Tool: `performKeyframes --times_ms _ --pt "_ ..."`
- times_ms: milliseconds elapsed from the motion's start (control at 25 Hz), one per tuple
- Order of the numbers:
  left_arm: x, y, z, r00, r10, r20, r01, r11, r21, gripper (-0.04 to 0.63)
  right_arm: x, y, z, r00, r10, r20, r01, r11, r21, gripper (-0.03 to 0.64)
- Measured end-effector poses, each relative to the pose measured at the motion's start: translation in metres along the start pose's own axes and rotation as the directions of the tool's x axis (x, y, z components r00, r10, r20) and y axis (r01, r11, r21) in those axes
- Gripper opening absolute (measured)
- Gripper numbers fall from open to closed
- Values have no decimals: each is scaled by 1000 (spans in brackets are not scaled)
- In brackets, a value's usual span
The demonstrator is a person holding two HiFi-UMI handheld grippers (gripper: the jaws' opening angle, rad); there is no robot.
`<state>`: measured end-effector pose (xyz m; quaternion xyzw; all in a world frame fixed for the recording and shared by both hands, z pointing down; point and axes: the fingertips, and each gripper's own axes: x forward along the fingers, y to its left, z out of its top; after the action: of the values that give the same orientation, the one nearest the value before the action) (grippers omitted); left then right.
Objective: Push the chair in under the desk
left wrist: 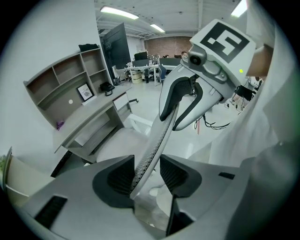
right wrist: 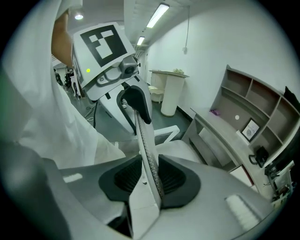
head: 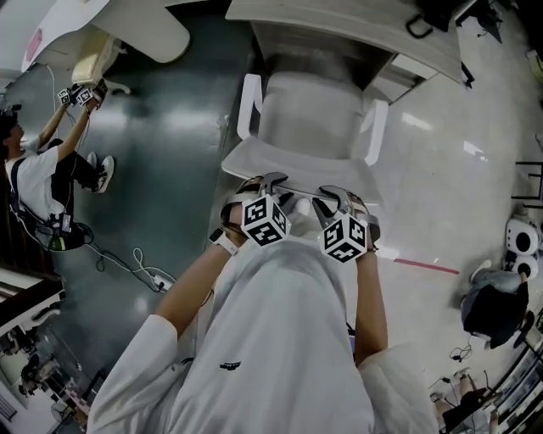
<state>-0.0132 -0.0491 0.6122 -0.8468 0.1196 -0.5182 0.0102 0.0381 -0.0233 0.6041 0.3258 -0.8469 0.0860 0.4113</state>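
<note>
Chair [head: 310,119] faces the desk [head: 339,25], seat front at the desk's edge, most of it not yet under; backrest [head: 288,163] is the side farthest from the desk, its top edge running crosswise; left gripper [head: 273,181] and right gripper [head: 333,195] both clamp that edge, equally far from the desk; the push likely goes straight deskward.

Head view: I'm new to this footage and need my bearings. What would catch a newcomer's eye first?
At centre, the left gripper and right gripper, each with a marker cube, clamp the top edge of the backrest of a white chair. The chair faces the desk at the top. Another person is at far left.
</note>
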Motion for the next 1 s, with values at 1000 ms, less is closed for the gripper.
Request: performKeyframes --times_ms 1000 --pt "39 123 52 997 51 55 -52 999 12 179 39 -126 36 993 -99 65 102 994 -44 121"
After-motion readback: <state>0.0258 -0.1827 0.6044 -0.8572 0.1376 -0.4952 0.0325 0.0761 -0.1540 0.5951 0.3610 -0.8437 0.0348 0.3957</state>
